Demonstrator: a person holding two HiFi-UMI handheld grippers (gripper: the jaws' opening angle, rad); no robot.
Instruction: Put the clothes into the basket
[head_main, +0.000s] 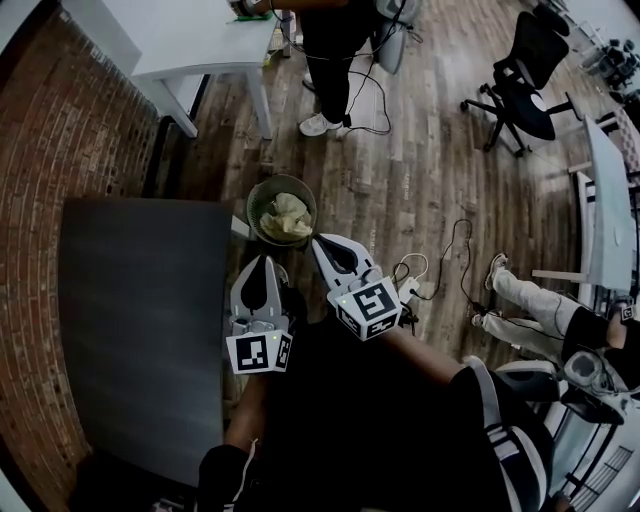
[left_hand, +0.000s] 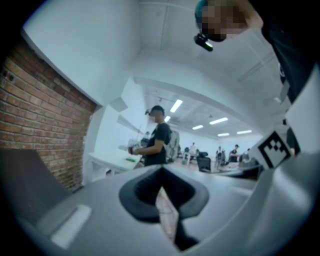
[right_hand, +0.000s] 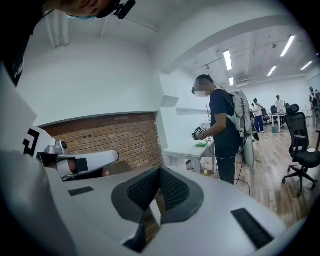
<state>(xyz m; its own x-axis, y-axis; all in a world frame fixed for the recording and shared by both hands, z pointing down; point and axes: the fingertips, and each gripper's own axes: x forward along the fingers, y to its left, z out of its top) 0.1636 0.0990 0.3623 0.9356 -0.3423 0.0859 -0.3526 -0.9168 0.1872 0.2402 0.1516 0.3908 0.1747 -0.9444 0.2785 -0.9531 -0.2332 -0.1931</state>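
A round mesh basket stands on the wooden floor, and pale crumpled clothes lie inside it. My left gripper hovers just below the basket in the head view, shut with nothing between its jaws. My right gripper sits to the right of the left one, its tip close to the basket's lower right rim, also shut and empty. In the left gripper view the left gripper points level across the room. In the right gripper view the right gripper has its pads pressed together, and the left gripper's body shows to its left.
A dark grey table lies at the left beside a brick wall. A white table and a standing person are beyond the basket. At the right are an office chair, floor cables and a seated person's legs.
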